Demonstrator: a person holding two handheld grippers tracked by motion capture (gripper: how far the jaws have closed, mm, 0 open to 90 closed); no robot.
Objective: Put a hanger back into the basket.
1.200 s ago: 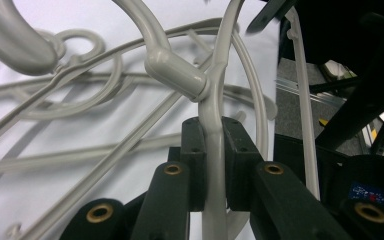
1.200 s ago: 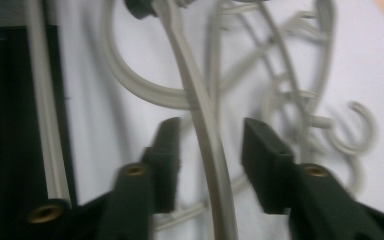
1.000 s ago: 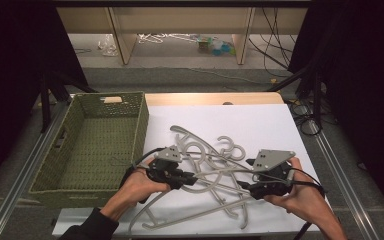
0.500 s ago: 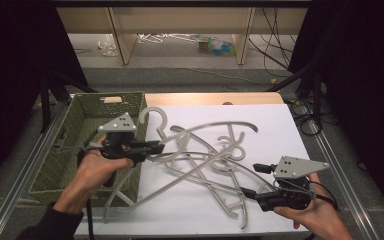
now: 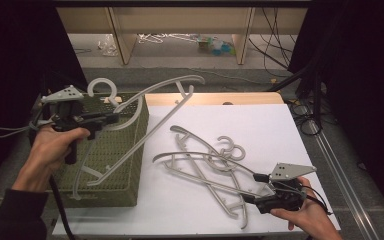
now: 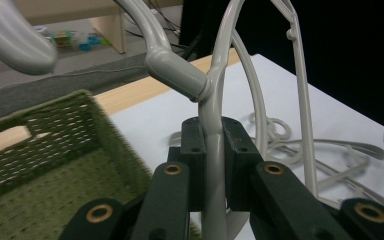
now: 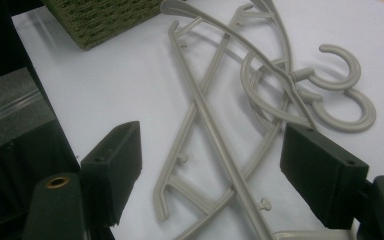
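Left claw (image 6: 212, 165) clamped on hanger (image 5: 150, 95) neck, hanger raised over basket (image 5: 115, 150). Right claw (image 7: 210, 165) wide apart, nothing gripped, hanger pile (image 7: 230, 115) on surface (image 5: 260, 125) just ahead.

Bright white tabletop (image 5: 280, 130), dark surroundings, soft shadows, nearest fingers (image 6: 240, 150) blurred (close-up views)

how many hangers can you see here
3, perhaps more in the tangle. One hanger is held up by the left claw over the basket. Two hooks mark the pile of hangers on the white table.
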